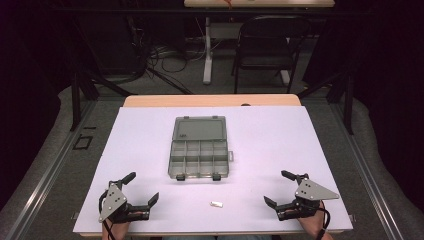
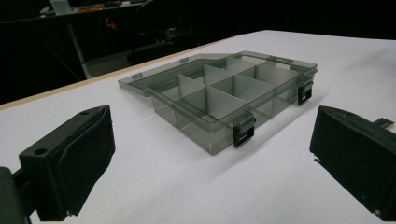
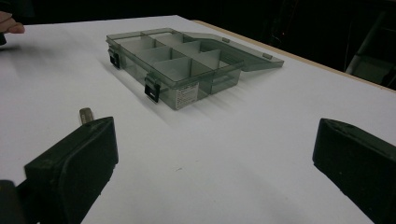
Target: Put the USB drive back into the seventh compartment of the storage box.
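A smoky clear organizer box (image 1: 200, 157) lies open at the middle of the white table, its lid (image 1: 199, 128) folded flat behind it and its several compartments bare. The same box (image 2: 233, 93) (image 3: 175, 65) appears ahead of each gripper, with two black latches on its near wall. A small pale piece (image 1: 216, 203) lies in front of the box; in the right gripper view this piece (image 3: 85, 114) peeks past the left jaw. My left gripper (image 1: 141, 187) rests near the front left edge, open and holding nothing. My right gripper (image 1: 278, 187) sits at the front right, jaws wide apart and bare.
The white table top (image 1: 280, 140) has a wooden edge (image 1: 210, 100) at the far side. Beyond it stand a black folding chair (image 1: 267, 45) and a table leg (image 1: 207, 50) among cables on the floor. A fingertip (image 3: 10, 24) appears at the upper left of the right gripper view.
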A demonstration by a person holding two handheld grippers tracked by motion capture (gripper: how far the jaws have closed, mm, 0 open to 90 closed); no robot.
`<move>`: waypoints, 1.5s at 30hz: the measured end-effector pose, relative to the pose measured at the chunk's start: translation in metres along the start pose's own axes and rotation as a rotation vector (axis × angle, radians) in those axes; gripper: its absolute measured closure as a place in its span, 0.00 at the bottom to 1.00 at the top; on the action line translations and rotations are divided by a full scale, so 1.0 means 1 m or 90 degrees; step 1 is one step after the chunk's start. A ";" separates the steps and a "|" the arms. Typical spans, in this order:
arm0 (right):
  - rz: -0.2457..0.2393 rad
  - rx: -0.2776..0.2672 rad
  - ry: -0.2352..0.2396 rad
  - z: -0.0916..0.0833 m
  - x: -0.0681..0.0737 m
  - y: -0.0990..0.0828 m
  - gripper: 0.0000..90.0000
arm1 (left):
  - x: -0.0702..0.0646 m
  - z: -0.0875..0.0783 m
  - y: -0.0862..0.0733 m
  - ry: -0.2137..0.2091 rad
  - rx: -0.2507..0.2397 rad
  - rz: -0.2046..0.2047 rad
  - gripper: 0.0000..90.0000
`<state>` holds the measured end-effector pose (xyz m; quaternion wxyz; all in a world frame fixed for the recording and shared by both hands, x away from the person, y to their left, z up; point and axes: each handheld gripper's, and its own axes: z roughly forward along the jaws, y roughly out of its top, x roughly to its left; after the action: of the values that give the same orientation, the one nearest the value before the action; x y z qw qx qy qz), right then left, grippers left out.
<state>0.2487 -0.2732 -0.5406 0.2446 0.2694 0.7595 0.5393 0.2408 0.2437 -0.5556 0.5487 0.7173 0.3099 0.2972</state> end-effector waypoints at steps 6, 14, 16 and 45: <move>-0.001 0.003 0.005 0.002 0.000 0.003 0.00 | 0.000 0.000 0.001 0.000 0.003 -0.002 0.00; 0.001 0.028 0.025 0.014 0.002 0.012 0.00 | -0.001 0.001 0.002 0.002 0.008 0.003 0.00; 0.000 0.031 0.027 0.016 0.002 0.013 0.00 | -0.001 0.001 0.002 0.002 0.008 0.003 0.00; -0.007 0.070 0.119 0.062 0.012 0.038 0.00 | -0.001 0.004 0.002 0.008 0.011 0.007 0.00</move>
<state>0.2863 -0.2118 -0.5242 0.1608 0.2269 0.8090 0.5179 0.2433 0.2400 -0.5542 0.5389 0.7220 0.3117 0.3020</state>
